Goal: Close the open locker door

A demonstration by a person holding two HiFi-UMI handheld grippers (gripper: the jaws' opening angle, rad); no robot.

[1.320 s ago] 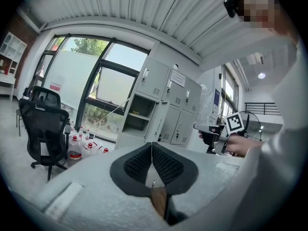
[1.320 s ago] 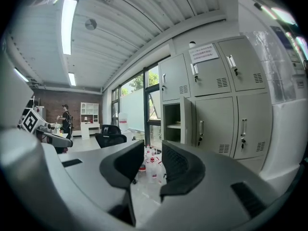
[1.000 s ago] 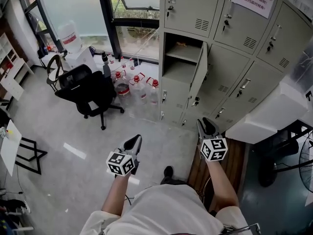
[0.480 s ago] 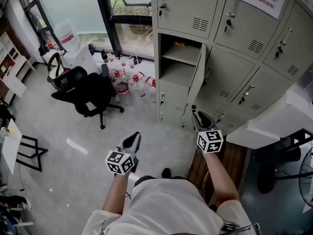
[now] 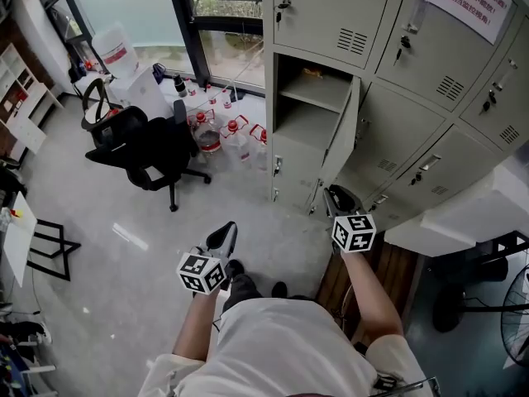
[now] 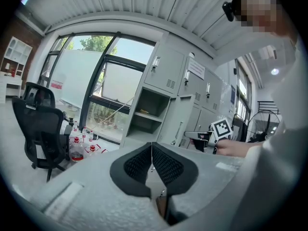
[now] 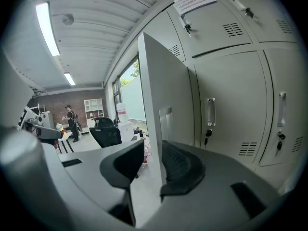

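Task barely begun: locker door (image 5: 340,131) found swung out nearly square to the cabinet front, directly ahead of the right gripper (image 5: 335,195), leaving the open compartment (image 5: 307,110) and its bare inner shelf (image 5: 314,92) exposed ahead and to that gripper's left. Right gripper jaws read as parted and lined up on the door's free vertical edge, seen edge-on through the gap; could not confirm contact with either pad. Left gripper (image 5: 223,236) read as closed on nothing, ribbed black pads (image 6: 167,165) pressed together, held low and well apart from the lockers. Left to do, by judgement: push the panel round on its hinge until flush with the neighbouring doors (image 5: 397,151), then check the latch. Materials: thin flat sheet steel, pale grey matte paint, louvred vent slots, and small upright metal handles (image 7: 210,113) with keys on adjacent doors. Probably light and free-swinging, slippery under a pinch. Black office chair (image 5: 153,147) and red-capped water bottles (image 5: 234,131) noted ahead-left of the left gripper, outside the door's swing.
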